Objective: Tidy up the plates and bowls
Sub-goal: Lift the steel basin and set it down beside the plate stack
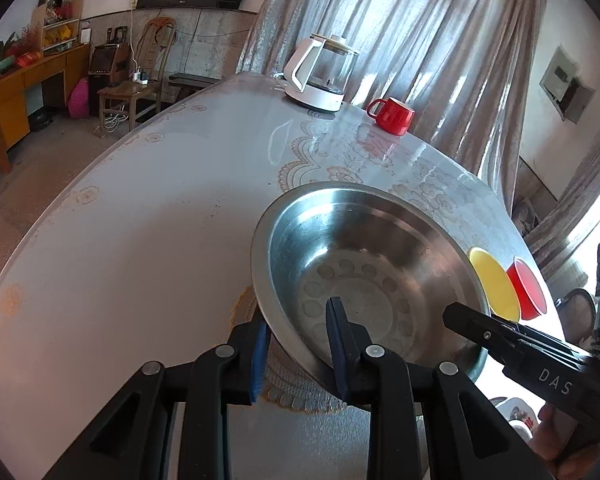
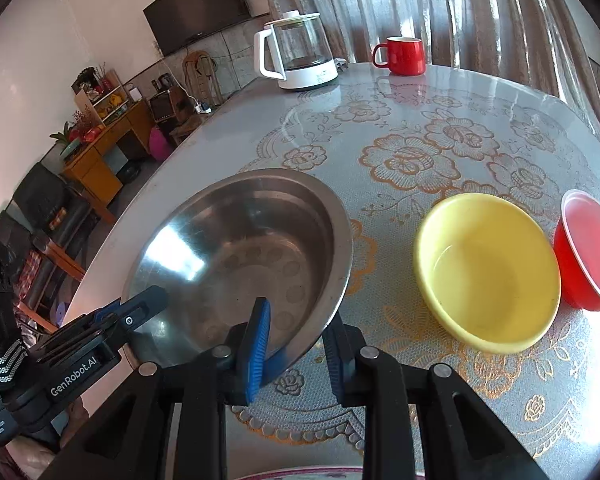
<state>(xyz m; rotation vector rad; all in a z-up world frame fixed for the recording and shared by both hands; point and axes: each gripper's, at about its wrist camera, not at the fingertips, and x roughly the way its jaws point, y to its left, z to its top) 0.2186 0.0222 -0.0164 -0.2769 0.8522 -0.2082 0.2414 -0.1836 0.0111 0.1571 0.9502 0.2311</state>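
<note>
I am gripping the near rim of the steel bowl (image 1: 364,276) with my left gripper (image 1: 300,344), one blue pad inside the wall and one outside, jaws narrowed onto the metal; my right gripper (image 2: 296,340) is doing the same on its own stretch of that rim, so the bowl is being held between both hands just ahead of each set of fingers. The bowl is sitting tilted, low over the flowered table (image 2: 440,152), though I cannot tell whether its far edge is touching the cloth. What the coming move seems to be turning on is that the yellow bowl (image 2: 488,268) is lying to the right of the steel one, closer to my right gripper, with the red bowl (image 2: 592,252) just beyond and seemingly touching it (nesting by size looks likely, I am guessing). The right wrist view is showing both small bowls open and empty; the left view is catching them only as thin slivers behind the steel rim, but is showing the right gripper's body reaching in.
</note>
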